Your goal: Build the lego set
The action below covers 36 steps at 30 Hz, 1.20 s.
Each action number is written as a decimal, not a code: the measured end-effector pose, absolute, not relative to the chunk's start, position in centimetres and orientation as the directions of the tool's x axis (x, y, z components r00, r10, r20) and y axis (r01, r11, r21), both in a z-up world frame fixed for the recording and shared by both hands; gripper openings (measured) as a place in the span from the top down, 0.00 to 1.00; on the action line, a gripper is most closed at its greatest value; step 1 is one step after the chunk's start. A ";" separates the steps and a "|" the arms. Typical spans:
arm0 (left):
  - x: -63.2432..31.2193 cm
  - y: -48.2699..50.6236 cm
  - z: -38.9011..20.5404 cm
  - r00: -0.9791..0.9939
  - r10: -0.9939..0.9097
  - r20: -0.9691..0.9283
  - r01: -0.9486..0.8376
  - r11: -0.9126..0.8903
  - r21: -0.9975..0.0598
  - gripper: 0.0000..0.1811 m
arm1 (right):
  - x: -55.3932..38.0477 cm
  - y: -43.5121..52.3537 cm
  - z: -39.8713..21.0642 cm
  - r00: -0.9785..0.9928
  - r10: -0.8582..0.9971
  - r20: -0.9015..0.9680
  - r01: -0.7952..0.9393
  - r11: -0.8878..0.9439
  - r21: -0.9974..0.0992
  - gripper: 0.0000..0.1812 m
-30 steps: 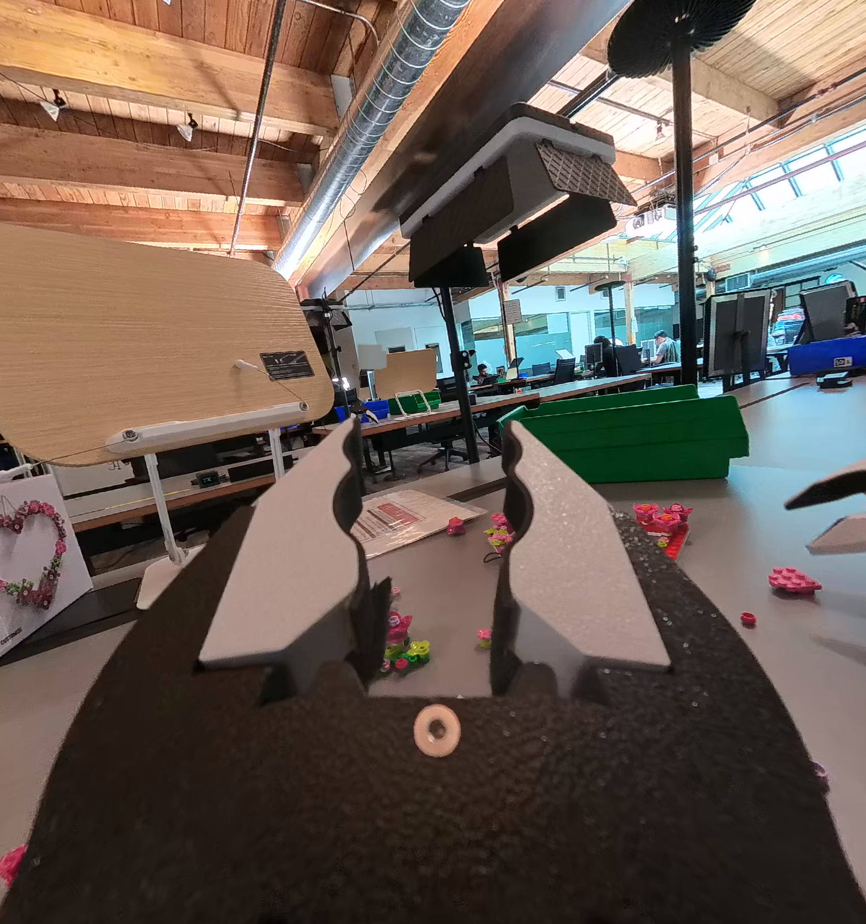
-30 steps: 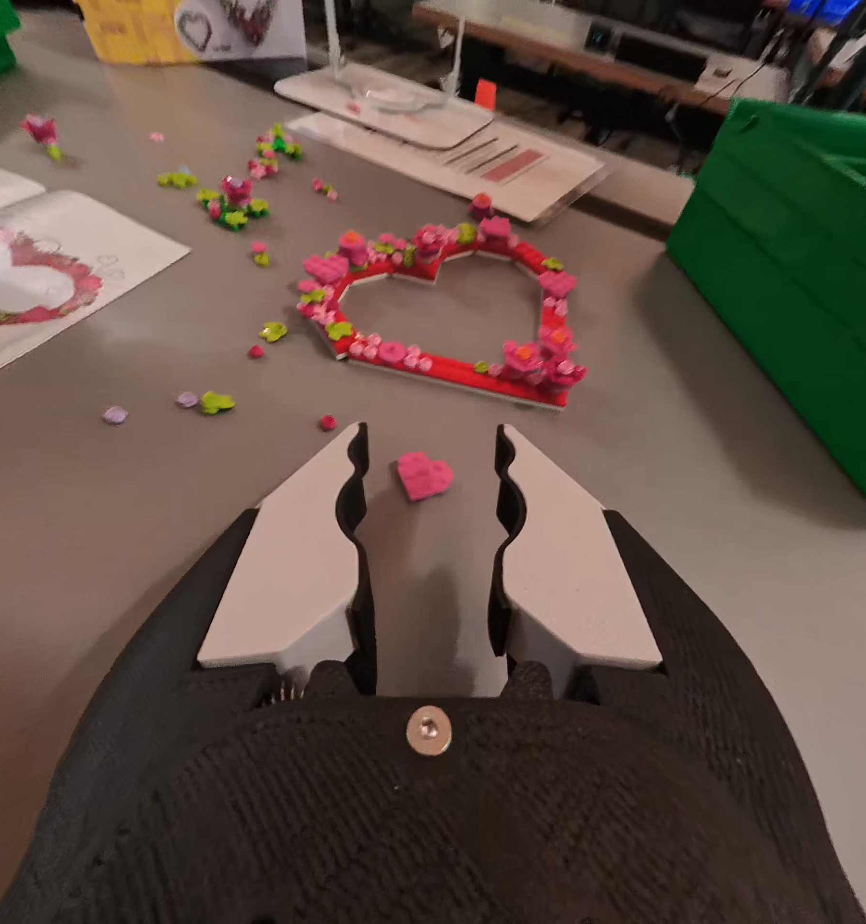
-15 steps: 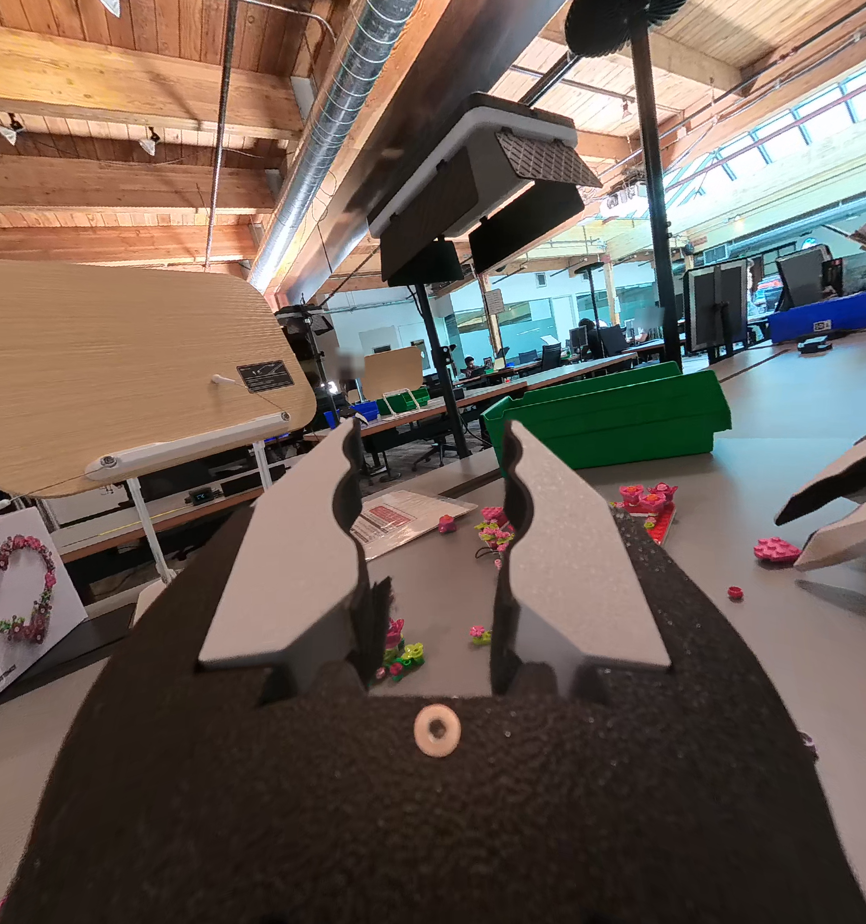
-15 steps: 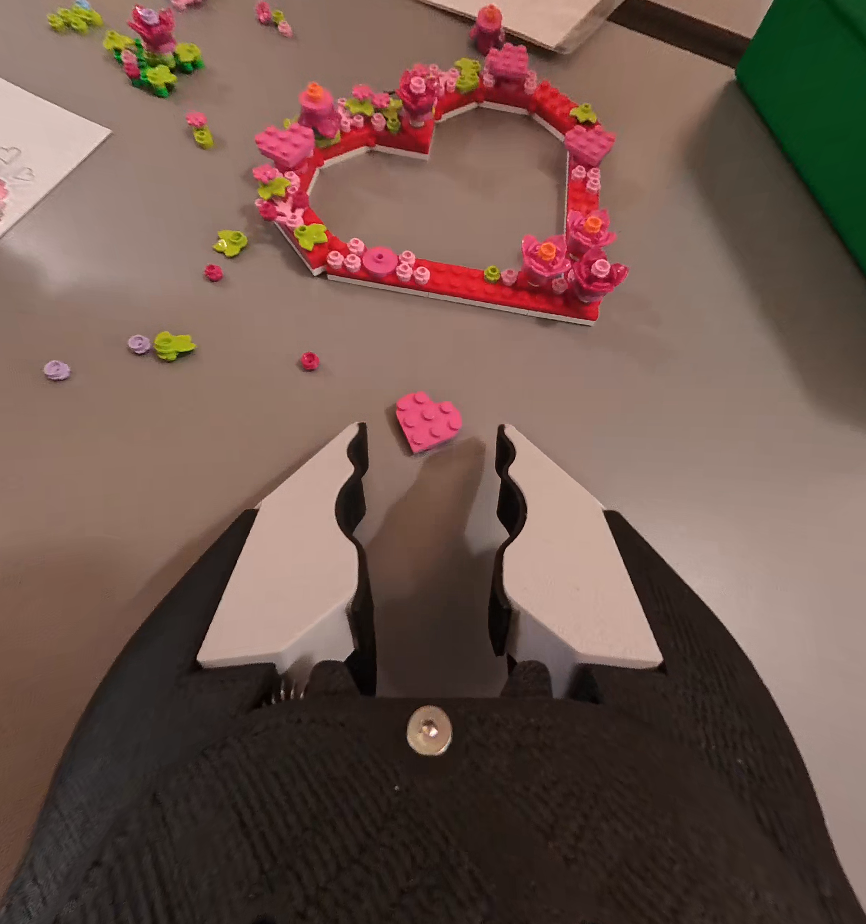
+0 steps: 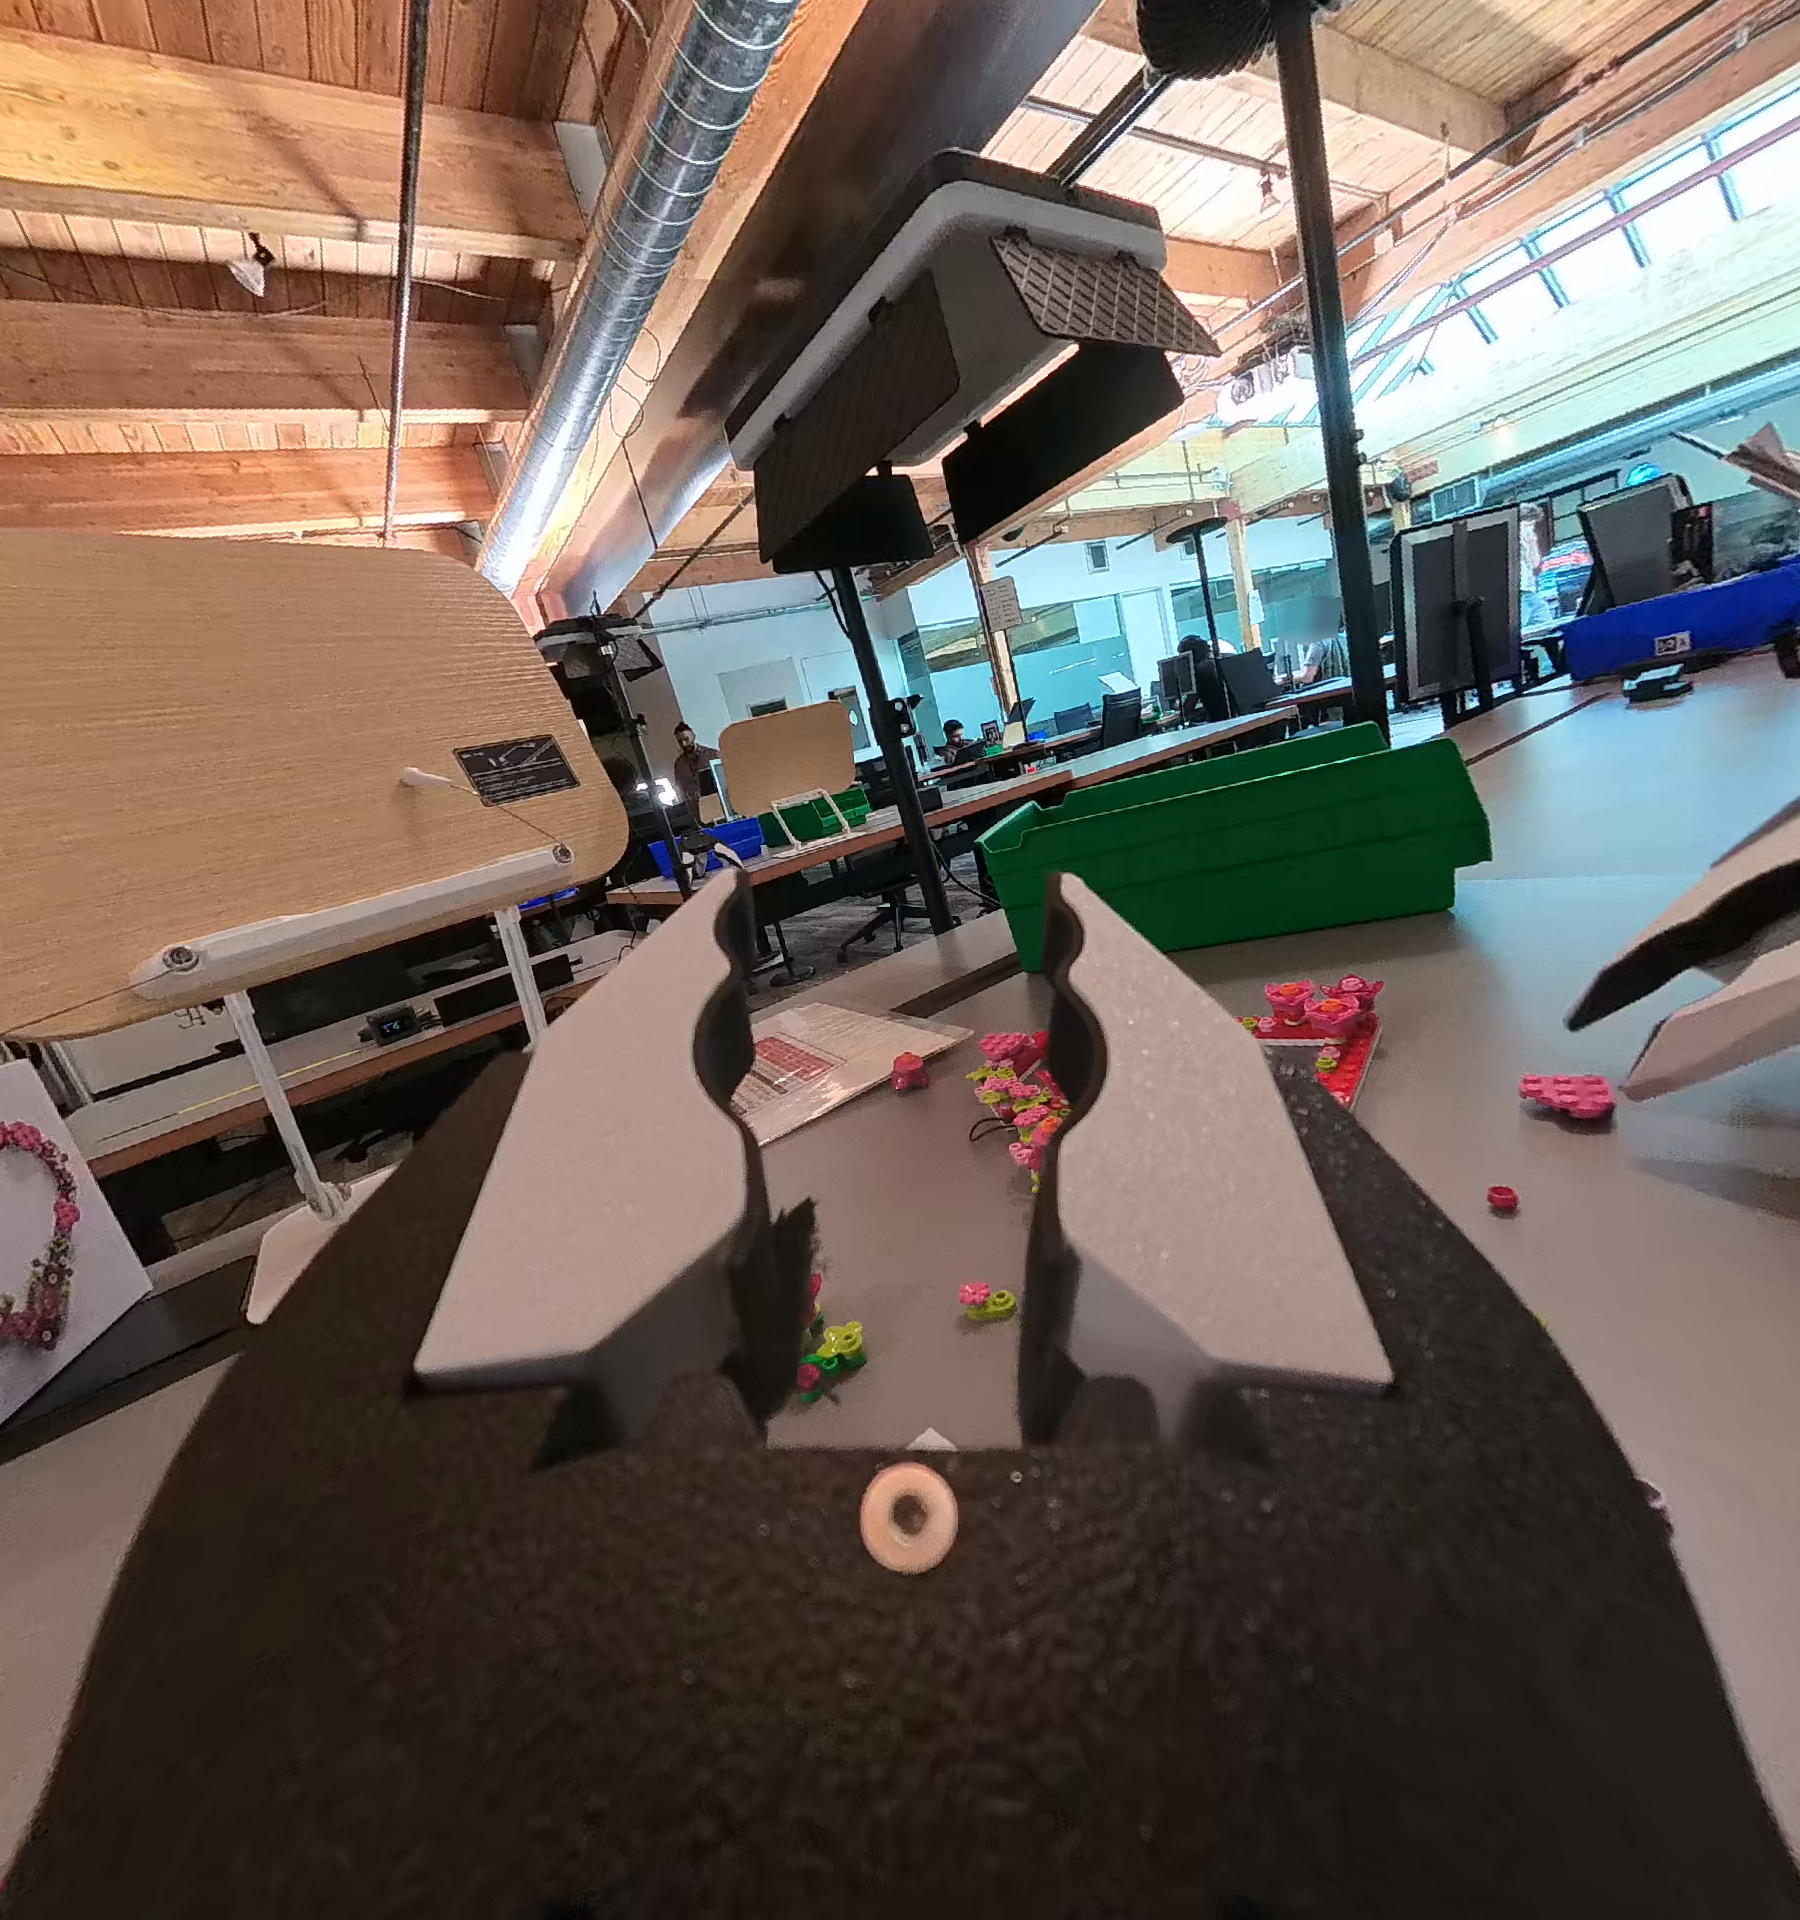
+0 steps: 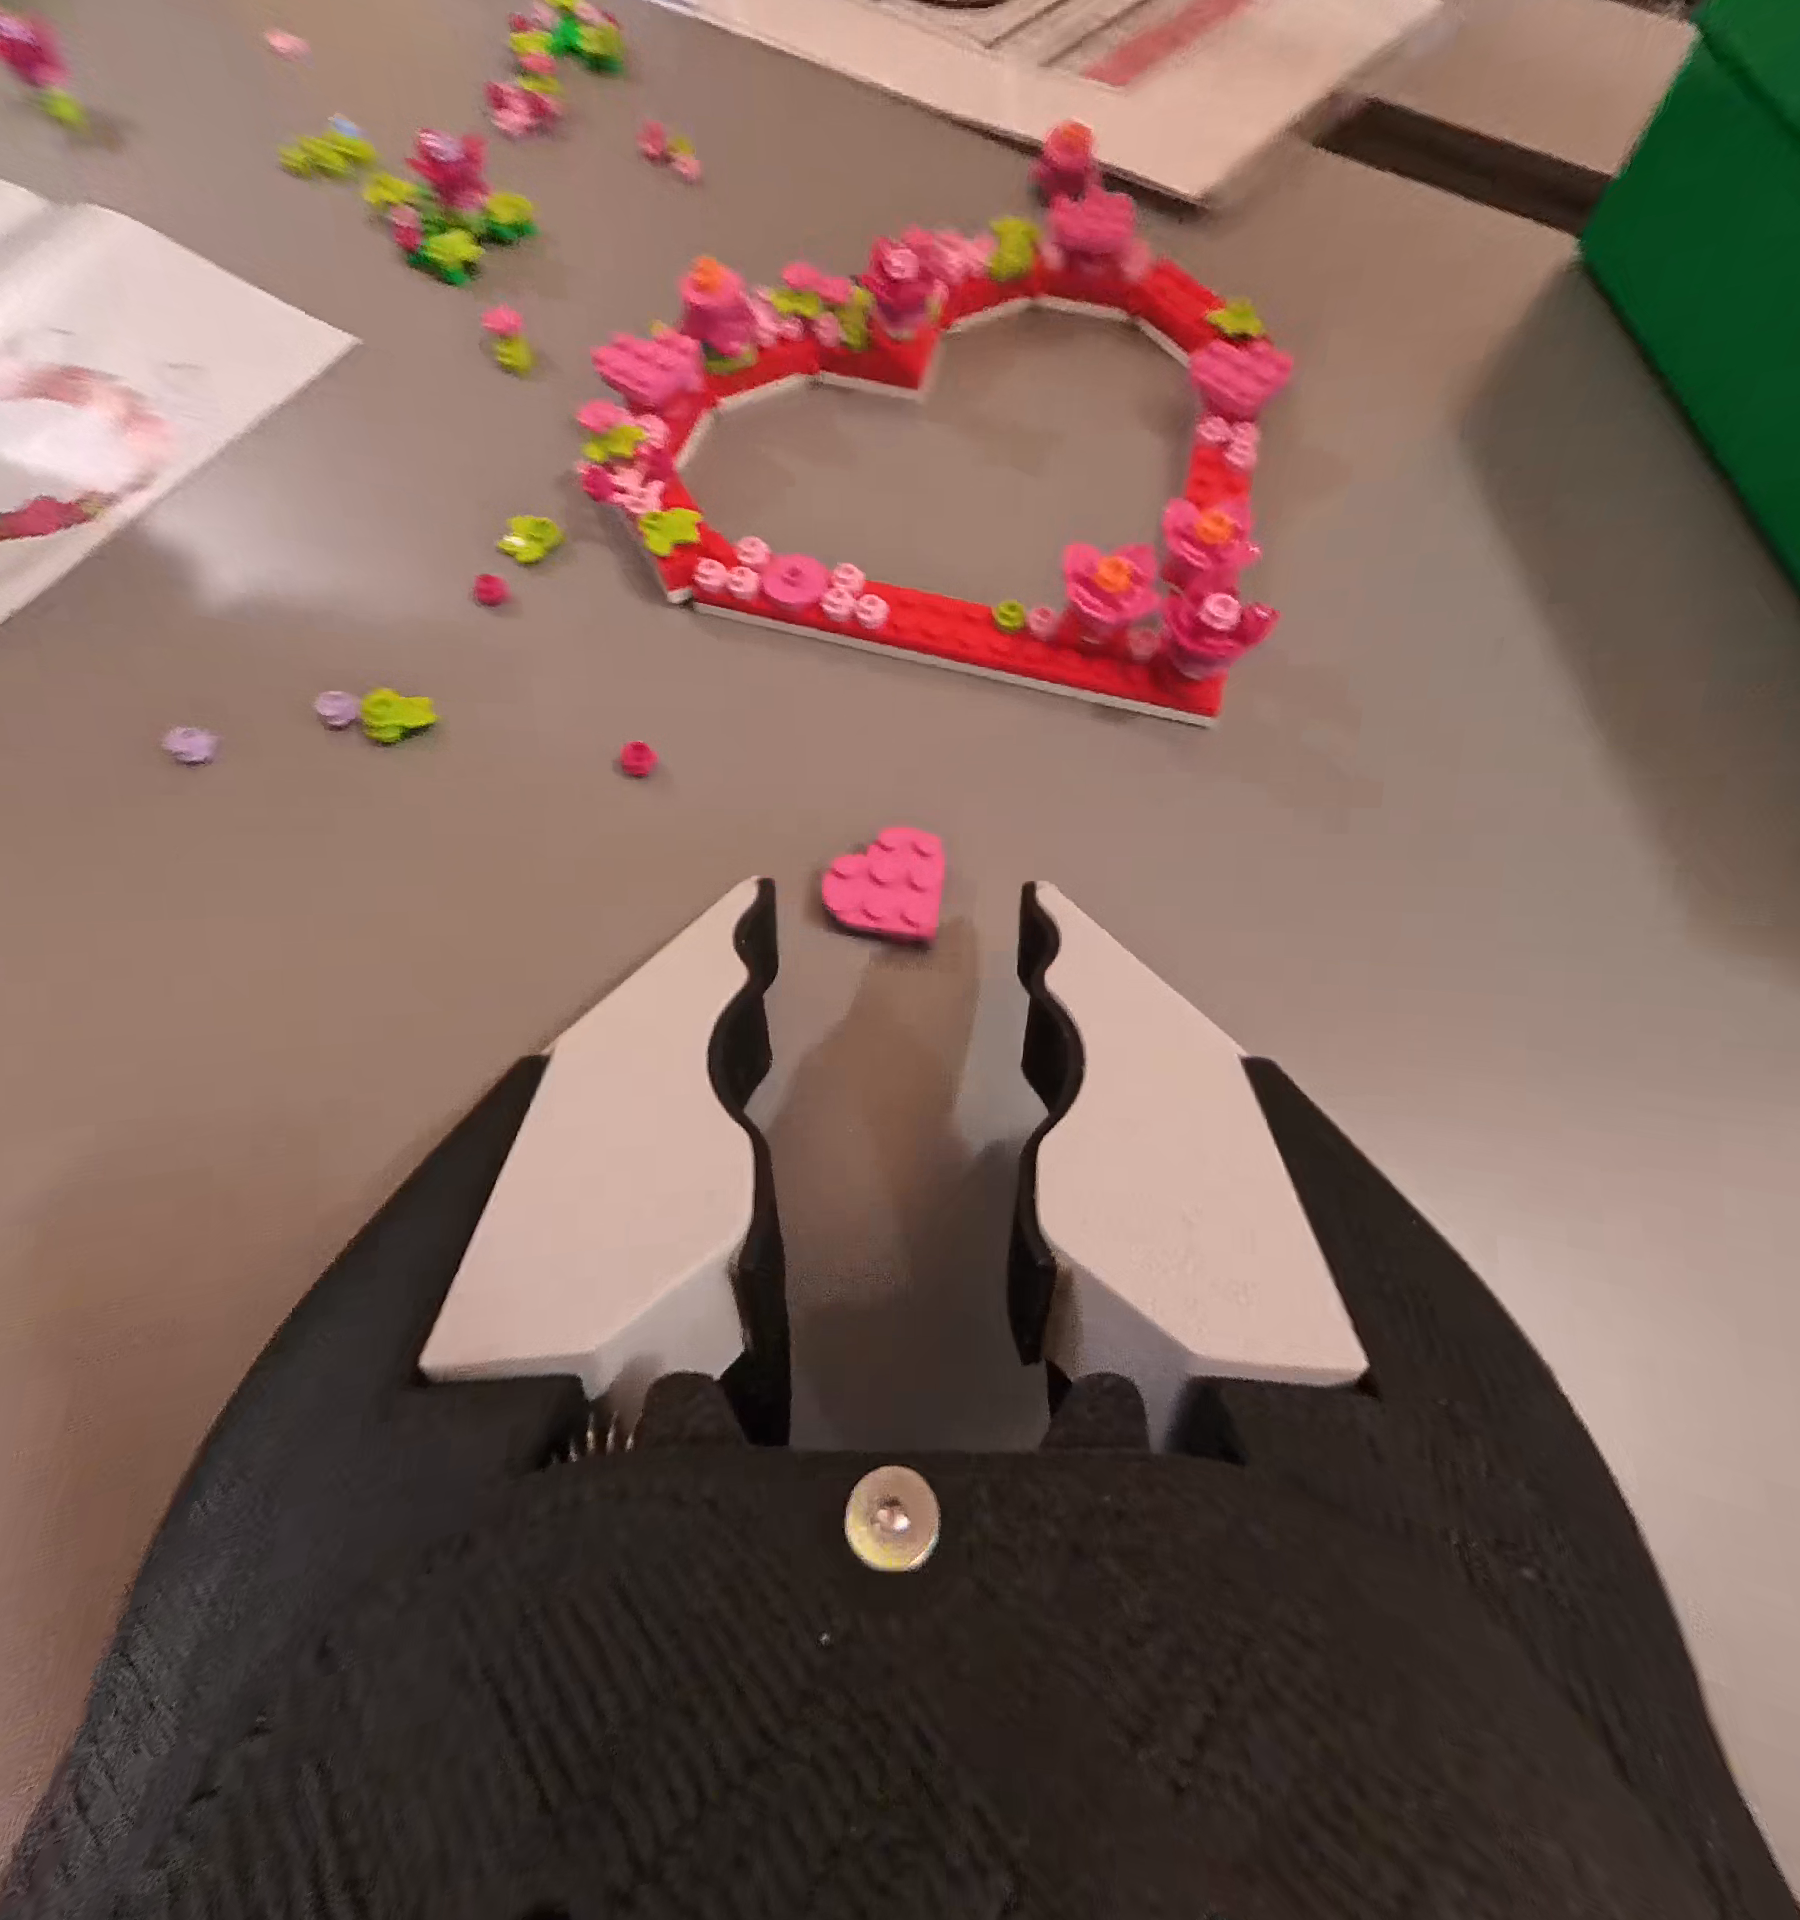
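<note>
Right claw [image 6: 894, 899]: spread, empty, low over the grey surface [image 6: 1395, 935]. Pink heart plate [image 6: 885, 885]: flat on the surface, studs up, just ahead of the tips and between their lines, not touched.

Red heart frame [image 6: 953, 644]: flat on the surface beyond the plate, apart from it; pink flowers and green leaves set along its top, open middle.

Loose pieces: a small red stud [image 6: 637, 758] between plate and frame, to the left; a green leaf [image 6: 395, 715] and two lilac studs [image 6: 189, 744] farther left; a flower cluster [image 6: 454, 213] at the far left.

Paper sheet [image 6: 96, 416]: left edge, printed with a heart picture. Green bin [image 6: 1748, 260]: right edge, beside the frame.

Left claw [image 5: 894, 914]: spread, empty, raised and aimed across the surface. In its view the right claw [image 5: 1602, 1049] shows at the right edge with the plate [image 5: 1567, 1094] just beside its tips. A wooden board [image 5: 200, 769] on a white stand sits to the left.
</note>
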<state>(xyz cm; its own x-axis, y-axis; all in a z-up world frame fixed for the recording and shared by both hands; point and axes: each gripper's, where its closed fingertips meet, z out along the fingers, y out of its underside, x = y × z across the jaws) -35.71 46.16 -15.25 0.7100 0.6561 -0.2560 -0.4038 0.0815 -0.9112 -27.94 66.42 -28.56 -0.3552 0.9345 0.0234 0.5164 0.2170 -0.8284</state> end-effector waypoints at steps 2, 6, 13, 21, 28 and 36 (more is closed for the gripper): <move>-35.7 46.2 -15.3 0.714 0.652 -0.255 -0.400 0.081 -0.913 0.71 | -28.3 66.2 -28.7 -0.411 0.912 0.001 0.518 0.235 -0.822 0.74; -35.7 46.3 -15.4 0.719 0.646 -0.256 -0.397 0.081 -0.914 0.71 | -28.3 65.1 -28.8 -0.583 0.812 -0.012 0.469 0.325 -0.821 0.74; -35.6 46.5 -15.6 0.731 0.634 -0.253 -0.388 0.080 -0.918 0.72 | -28.3 65.1 -28.4 -0.780 0.621 -0.078 0.393 0.389 -0.833 0.75; -35.6 46.6 -15.8 0.734 0.628 -0.258 -0.386 0.074 -0.919 0.72 | -28.3 65.5 -29.7 -0.846 0.532 -0.031 0.352 0.513 -0.783 0.78; -35.5 47.1 -16.2 0.751 0.608 -0.259 -0.371 0.064 -0.926 0.71 | -28.3 65.4 -30.0 -0.859 0.512 -0.021 0.340 0.538 -0.772 0.85; -32.4 52.2 -19.5 0.910 0.236 -0.341 -0.308 -0.164 -0.937 0.64 | -28.9 64.2 -28.4 -0.880 0.475 -0.005 0.266 0.485 -0.833 0.86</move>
